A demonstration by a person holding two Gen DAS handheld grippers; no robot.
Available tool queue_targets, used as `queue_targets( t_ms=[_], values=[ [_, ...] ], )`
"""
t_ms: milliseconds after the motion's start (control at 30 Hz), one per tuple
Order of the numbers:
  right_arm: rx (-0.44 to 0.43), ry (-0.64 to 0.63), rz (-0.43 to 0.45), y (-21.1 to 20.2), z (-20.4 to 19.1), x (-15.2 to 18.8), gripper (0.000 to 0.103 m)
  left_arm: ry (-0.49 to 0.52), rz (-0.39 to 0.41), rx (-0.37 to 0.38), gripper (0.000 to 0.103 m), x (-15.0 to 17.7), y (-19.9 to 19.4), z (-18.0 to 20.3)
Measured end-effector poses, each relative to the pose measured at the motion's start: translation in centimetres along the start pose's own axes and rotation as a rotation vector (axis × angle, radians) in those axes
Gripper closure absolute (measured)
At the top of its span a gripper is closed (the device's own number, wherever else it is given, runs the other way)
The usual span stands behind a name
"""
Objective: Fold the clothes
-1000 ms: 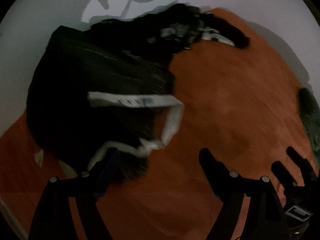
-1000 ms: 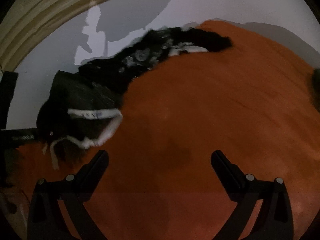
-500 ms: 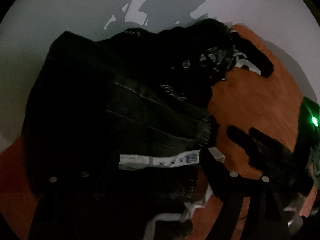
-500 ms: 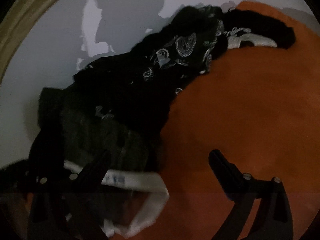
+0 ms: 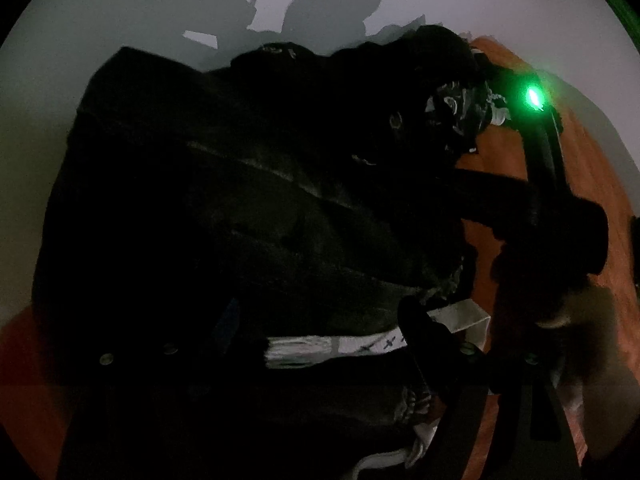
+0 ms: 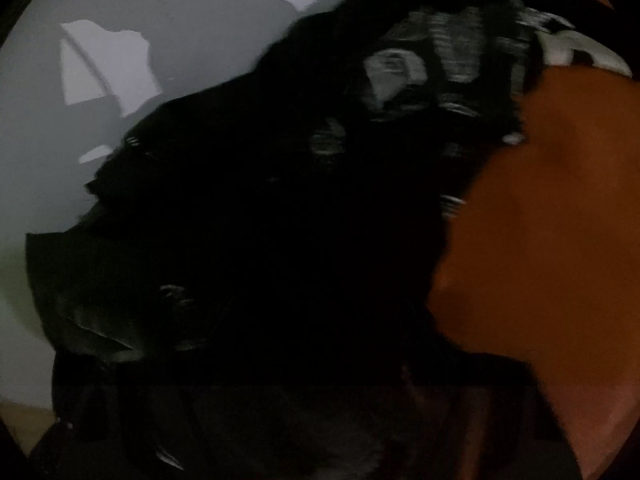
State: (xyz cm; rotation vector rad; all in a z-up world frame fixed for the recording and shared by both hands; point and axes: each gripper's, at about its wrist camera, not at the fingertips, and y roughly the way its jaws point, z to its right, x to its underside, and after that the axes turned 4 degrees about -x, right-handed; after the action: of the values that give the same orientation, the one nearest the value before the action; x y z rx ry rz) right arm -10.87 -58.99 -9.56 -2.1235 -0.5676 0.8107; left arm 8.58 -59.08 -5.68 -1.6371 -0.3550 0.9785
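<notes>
Across the middle of both frames the dark clothes [image 5: 248,208] lie heaped and crumpled on an orange cloth [image 6: 540,220] over a pale surface [image 5: 100,20]; no fold shows yet. The left gripper [image 5: 280,360] stands wide over a white band [image 5: 340,348]. The right gripper's jaws are closing; blur hides whether cloth lies between.

Pale surface [image 5: 120,40], orange cloth [image 6: 540,240], seemingly dark garments [image 5: 260,208]
</notes>
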Motion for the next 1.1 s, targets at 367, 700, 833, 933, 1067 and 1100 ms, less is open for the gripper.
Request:
queue_targets(
  t_ms=[367, 700, 833, 933, 1067, 1100],
  values=[
    [0.068, -0.104, 0.171, -7.8, -0.1, 3.4, 0.101, -0.048, 0.016, -0.057, 0.02, -1.9, -0.1, 1.1],
    [0.026, -0.087, 0.311, -16.6, 4.7, 10.7, 0.102, -0.101, -0.024, 0.034, 0.02, -1.2, 0.4, 4.9],
    [0.009, -0.028, 0.339, -21.2, 7.9, 13.7, 0.102, -0.103, -0.025, 0.05, 0.02, -0.6, 0.2, 6.6],
    [0.009, 0.005, 0.356, -24.6, 10.1, 16.2, 0.102, -0.094, -0.044, 0.064, 0.02, 0.2, 0.2, 7.9],
    [0.022, 0.035, 0.385, -28.5, 12.6, 20.0, 0.102, -0.103, -0.055, 0.092, 0.02, 1.7, -0.3, 9.5],
    [0.027, 0.041, 0.39, -29.6, 13.2, 21.2, 0.102, -0.109, -0.06, 0.111, 0.02, 2.3, -0.5, 9.9]
  ],
)
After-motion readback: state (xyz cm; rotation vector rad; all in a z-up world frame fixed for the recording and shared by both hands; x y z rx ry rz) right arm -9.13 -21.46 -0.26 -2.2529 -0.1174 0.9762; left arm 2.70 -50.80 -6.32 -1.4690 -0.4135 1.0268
